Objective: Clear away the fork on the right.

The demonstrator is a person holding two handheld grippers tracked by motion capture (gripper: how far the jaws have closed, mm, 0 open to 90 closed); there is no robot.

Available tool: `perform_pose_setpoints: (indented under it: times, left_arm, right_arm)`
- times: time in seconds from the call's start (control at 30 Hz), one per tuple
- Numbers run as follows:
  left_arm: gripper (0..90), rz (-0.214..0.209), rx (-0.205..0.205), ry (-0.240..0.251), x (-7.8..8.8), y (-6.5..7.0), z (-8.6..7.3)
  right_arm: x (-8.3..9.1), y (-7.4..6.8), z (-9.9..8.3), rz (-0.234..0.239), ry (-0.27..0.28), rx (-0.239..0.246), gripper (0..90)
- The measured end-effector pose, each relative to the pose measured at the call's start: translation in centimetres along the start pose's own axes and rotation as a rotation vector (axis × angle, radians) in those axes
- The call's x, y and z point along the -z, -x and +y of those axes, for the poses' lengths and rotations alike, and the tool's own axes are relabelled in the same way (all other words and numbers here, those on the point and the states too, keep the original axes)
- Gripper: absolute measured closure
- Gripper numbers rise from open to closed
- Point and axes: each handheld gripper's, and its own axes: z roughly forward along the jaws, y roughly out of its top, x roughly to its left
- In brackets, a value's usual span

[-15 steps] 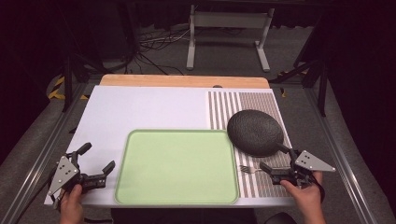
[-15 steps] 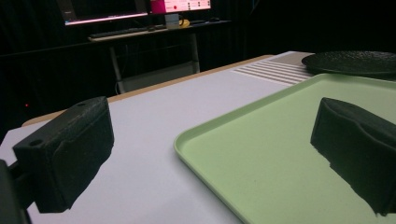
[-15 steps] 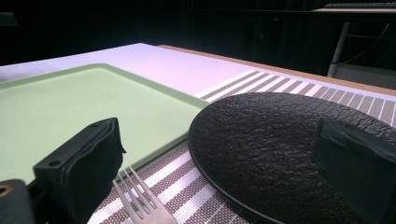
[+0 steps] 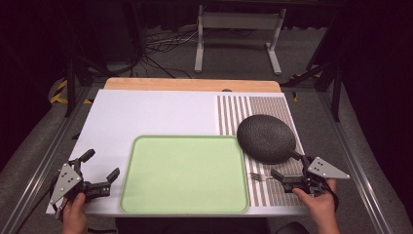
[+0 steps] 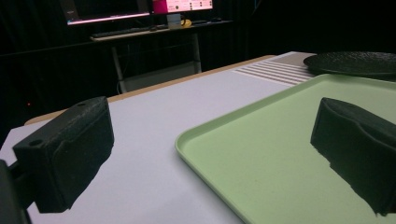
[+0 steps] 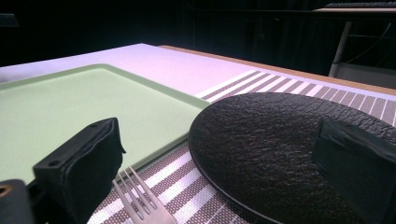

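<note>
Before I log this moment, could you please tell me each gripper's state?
Left gripper: jaws open, holding nothing.
Right gripper: jaws open, fork between them, not gripped.

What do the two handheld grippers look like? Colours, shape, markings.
Both match: the left gripper and the right gripper each have a black body with two blocky, matte black jaws. A grey three-cornered plate dotted with small dark holes sits on top of each. Bare hands hold them, with no sleeves in frame. No labels are legible.
</note>
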Motion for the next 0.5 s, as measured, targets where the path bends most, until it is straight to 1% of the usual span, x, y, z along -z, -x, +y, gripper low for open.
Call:
perform_pose_setpoints:
  times: [0.17,0.23,0.4,0.5]
  left_arm:
    - [0.1,0.003,0.003,-0.001,0.0,0.0,0.0]
    - [0.1,0.005,0.006,0.0,0.0,0.0,-0.1]
    - [0.1,0.005,0.003,-0.002,0.0,0.0,-0.1]
    - [0.1,0.003,0.004,-0.004,0.0,0.1,-0.1]
  right_arm:
    - [-0.1,0.1,0.1,0.009,0.012,0.014,1.8]
    - [-0.2,0.1,0.2,0.013,0.014,0.008,1.8]
    - [-0.7,0.0,1.3,0.026,0.006,0.024,1.8]
    - [-1.2,0.0,1.9,0.042,0.004,0.017,2.0]
